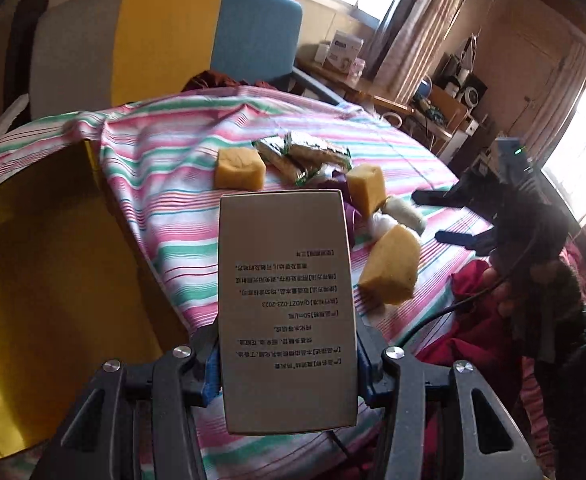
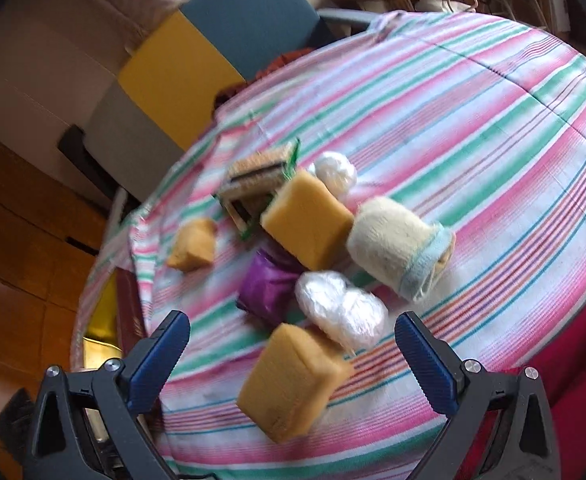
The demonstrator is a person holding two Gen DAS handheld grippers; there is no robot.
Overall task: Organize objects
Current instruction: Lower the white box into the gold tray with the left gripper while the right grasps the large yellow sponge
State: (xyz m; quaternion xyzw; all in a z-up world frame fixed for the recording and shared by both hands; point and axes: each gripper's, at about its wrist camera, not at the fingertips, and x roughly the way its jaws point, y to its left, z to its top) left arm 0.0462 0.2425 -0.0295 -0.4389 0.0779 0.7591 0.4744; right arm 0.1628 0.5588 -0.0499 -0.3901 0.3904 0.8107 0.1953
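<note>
1. Left tongs (image 1: 287, 364) are clamping a tan carton (image 1: 287, 304) with printed text by its long sides, blue pads pressing on both edges; the carton is sticking out forward, lifted above the bench (image 1: 181, 208).
2. Bench is wearing a pink, green and white striped cloth; a yellow box (image 1: 53, 272) is sitting open at its left edge, just beside the carton in the left wrist view.
3. Right tongs (image 2: 293, 354) are hanging wide open with nothing between the blue pads, hovering over the pile on the cloth.
4. Nearest yellow sponge block (image 2: 293, 380) is lying right below the open right tongs, not touched by either pad as far as the blur allows.
5. Clear-wrapped white bundle (image 2: 341, 308) is touching that sponge's far side; a purple packet (image 2: 267, 284) is lying just beside it.
6. A second sponge (image 2: 307, 224) is resting partly on the purple packet; a third sponge (image 2: 193, 244) is lying apart to the left.
7. Rolled cream towel (image 2: 401, 248) with a pale blue band is lying beside the second sponge.
8. Green-edged biscuit packs (image 2: 259, 184) are piling up at the far side, with another white wrapped ball (image 2: 335, 172) near them.
9. A hand (image 1: 505, 280) in a dark sleeve is showing at the right of the left wrist view, holding the other tool.
</note>
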